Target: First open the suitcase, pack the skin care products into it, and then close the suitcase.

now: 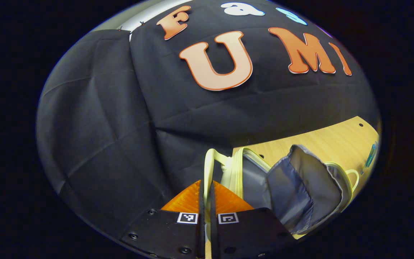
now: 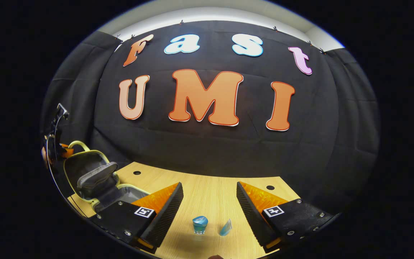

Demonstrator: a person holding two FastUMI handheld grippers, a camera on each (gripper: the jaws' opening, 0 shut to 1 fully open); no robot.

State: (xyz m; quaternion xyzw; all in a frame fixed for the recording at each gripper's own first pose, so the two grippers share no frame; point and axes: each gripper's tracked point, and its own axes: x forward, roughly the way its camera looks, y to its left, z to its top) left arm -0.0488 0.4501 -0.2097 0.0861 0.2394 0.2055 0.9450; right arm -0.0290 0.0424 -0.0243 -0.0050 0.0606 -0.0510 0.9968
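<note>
Suitcase (image 2: 95, 180) is open, lid standing up on the far left of the wooden table (image 2: 207, 194), grey lining and a mesh pocket showing inside. In the left gripper view my left gripper (image 1: 207, 201) has its fingers pinched nearly together on the pale yellow rim of the lid (image 1: 208, 165), holding it upright as far as I can judge. In the right gripper view my right gripper (image 2: 210, 205) hangs with its fingers spread wide, nothing between them. Right below that gap sit the skin care items: a small blue-capped jar (image 2: 200, 224) and, just to its right, a little blue tube (image 2: 225, 227), both standing on the table near me and well apart from the case. So I read the opening step as done and the packing step as just starting. Next I need to lower the right gripper over the jar, close on it squarely, and carry it left into the open shell while the left keeps the lid up.
</note>
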